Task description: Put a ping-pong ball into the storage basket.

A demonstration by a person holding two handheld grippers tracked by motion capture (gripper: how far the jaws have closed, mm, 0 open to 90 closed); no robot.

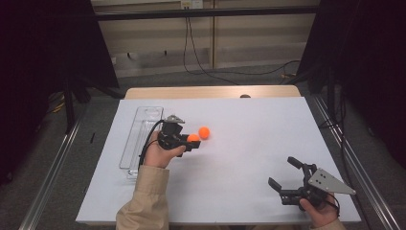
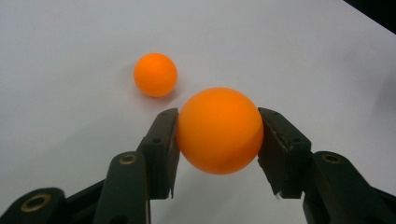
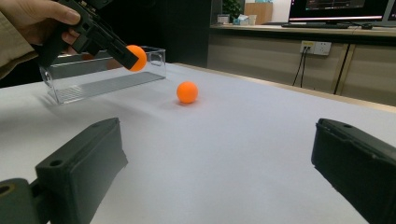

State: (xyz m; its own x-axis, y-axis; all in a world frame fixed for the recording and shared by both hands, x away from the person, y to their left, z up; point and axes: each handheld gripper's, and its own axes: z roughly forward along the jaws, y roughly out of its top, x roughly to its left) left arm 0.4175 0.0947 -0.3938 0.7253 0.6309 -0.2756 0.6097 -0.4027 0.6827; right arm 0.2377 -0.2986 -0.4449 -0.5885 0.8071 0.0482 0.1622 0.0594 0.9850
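As we count, two orange balls: one (image 2: 219, 130) clamped in our left claw (image 1: 193, 139), lifted off the table (image 1: 249, 158), one loose ball (image 1: 204, 132) just beyond it. One clear tray (image 1: 139, 136) lies at left. Our right claw (image 1: 283, 171) stands apart, empty — its view shows the tray's end wall, the left gripper view the pads' grip.

left gripper (image 1: 190, 142): raised off the table, jaws clamped on an orange ball (image 2: 219, 130) | right gripper (image 1: 282, 175): low near the table's near edge, jaws spread wide, nothing between
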